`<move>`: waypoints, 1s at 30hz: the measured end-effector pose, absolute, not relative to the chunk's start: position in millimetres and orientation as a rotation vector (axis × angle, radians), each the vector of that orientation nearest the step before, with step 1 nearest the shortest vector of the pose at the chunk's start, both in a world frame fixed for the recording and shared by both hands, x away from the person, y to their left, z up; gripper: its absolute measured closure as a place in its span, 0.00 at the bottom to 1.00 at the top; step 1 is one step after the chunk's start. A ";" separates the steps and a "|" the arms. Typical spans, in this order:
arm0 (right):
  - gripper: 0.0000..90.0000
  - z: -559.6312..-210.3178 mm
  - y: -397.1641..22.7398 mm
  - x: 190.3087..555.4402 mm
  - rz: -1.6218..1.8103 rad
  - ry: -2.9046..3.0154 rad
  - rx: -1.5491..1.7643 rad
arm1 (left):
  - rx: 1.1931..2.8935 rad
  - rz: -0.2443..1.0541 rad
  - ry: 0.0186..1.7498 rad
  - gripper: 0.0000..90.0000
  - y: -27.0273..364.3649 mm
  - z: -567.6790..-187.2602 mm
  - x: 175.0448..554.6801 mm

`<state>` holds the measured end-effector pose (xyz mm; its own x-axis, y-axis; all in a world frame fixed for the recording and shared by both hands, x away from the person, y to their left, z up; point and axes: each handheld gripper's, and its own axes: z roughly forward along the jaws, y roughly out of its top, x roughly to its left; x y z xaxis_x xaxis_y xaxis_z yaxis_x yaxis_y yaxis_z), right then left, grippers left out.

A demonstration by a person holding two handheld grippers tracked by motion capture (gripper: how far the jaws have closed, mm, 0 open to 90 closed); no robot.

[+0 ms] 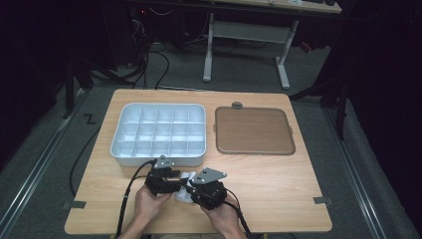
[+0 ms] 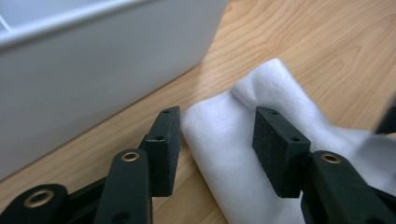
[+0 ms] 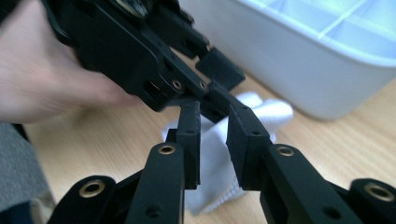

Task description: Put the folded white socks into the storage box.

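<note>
A: What does good handling of the white sock (image 2: 243, 154) require here?

B: The left gripper (image 2: 217, 147), jaws spread astride its folded end without pressing, should close squarely on the fabric. The right gripper (image 3: 215, 144) pinches the other end, jaws narrowly parted on cloth.

A: Appearance and position?

B: Soft, knit, crumpled; on the wooden table (image 1: 278, 174), just beside the white compartment tray (image 1: 158, 133).

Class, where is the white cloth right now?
In the high view, the white cloth lies near the table's front edge, between the left gripper and right gripper, just before the white compartment tray.
</note>
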<state>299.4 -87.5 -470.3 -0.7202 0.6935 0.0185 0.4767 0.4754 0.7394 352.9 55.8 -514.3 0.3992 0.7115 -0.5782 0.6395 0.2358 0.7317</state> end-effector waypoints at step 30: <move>0.86 -516.1 -112.8 312.5 1.048 2.438 1.080 | 1.482 0.151 1.312 0.52 53.5 -524.3 353.5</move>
